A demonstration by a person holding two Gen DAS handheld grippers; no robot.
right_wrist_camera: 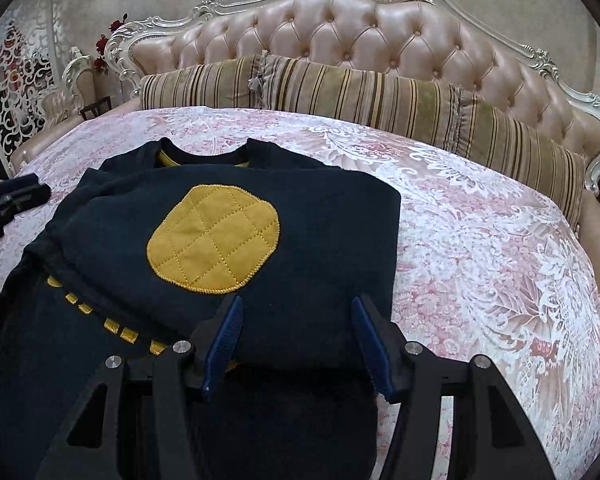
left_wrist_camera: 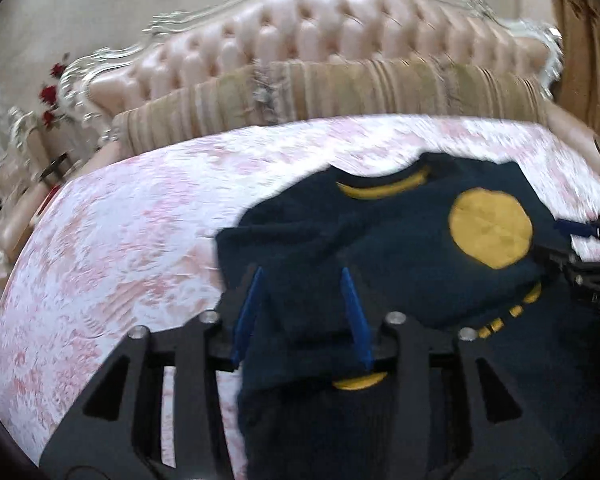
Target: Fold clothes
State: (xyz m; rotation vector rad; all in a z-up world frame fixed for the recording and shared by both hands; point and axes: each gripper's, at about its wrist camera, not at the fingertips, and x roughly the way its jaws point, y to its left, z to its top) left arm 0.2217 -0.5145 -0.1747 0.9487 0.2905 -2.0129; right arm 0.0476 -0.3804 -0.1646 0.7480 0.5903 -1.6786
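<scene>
A navy sweatshirt (right_wrist_camera: pixel 320 232) with a yellow quilted elbow patch (right_wrist_camera: pixel 214 240) and yellow lettering lies on the pink-and-white bedspread (right_wrist_camera: pixel 480 248), its sleeves folded in over the body. My right gripper (right_wrist_camera: pixel 296 320) is open, its blue-padded fingers (right_wrist_camera: pixel 224 340) straddling the folded right sleeve near its cuff. My left gripper (left_wrist_camera: pixel 304 288) is open over the sweatshirt's (left_wrist_camera: pixel 380 248) left part, with dark cloth between its fingers (left_wrist_camera: pixel 354 312). The patch shows in the left wrist view (left_wrist_camera: pixel 490 228). Each gripper shows at the other view's edge.
A tufted pink headboard (right_wrist_camera: pixel 340 44) and striped bolster cushions (right_wrist_camera: pixel 340 92) run along the far side of the bed. Bare bedspread (left_wrist_camera: pixel 120 248) lies left of the sweatshirt, and more lies to its right. A nightstand with red flowers (right_wrist_camera: pixel 104 46) stands at far left.
</scene>
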